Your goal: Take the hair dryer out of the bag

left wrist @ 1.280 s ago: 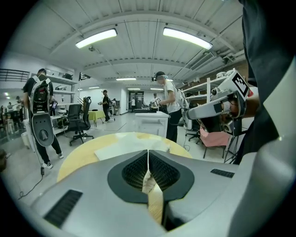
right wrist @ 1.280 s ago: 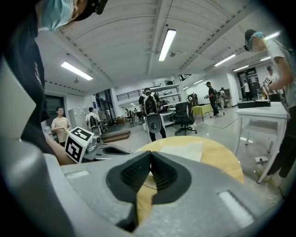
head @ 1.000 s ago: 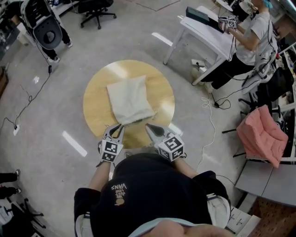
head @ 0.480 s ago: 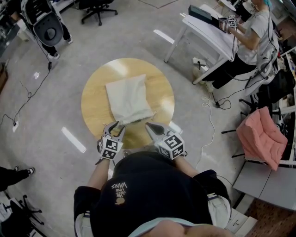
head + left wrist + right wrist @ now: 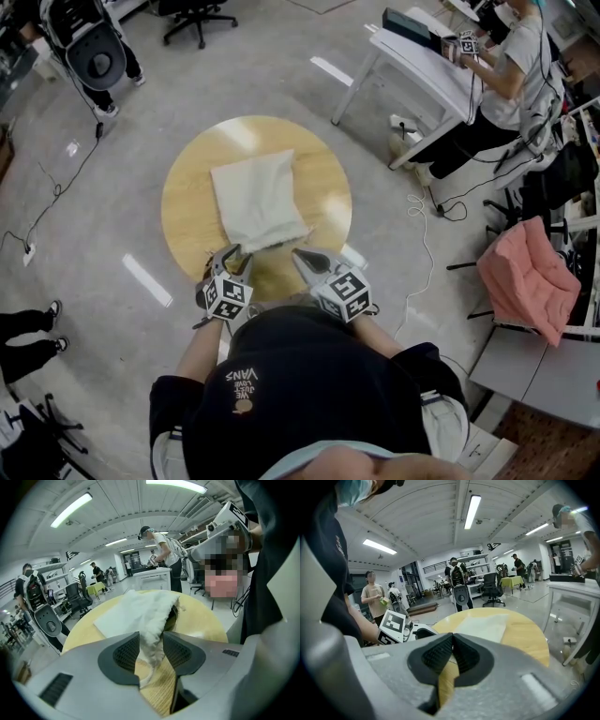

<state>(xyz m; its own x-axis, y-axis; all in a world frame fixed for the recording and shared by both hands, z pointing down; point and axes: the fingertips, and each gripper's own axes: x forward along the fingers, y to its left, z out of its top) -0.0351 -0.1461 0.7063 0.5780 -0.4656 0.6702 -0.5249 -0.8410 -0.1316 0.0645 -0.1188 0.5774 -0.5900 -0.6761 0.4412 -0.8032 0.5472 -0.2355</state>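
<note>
The left gripper (image 5: 151, 644) sits over the near edge of the round table (image 5: 187, 202), its jaws just spread wide and released; the limp lip of the white bag (image 5: 255, 199) lies between them, ungripped. The bag rests mid-table, and the hair dryer (image 5: 172, 616) is only a dark shape in its mouth. The right gripper (image 5: 452, 641), at the same edge, is clenched on nothing

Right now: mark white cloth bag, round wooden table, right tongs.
white cloth bag (image 5: 255, 199), head view, middle of fabric
round wooden table (image 5: 185, 211), head view, bare left top
right tongs (image 5: 451, 637), right gripper view, closed tips
</note>
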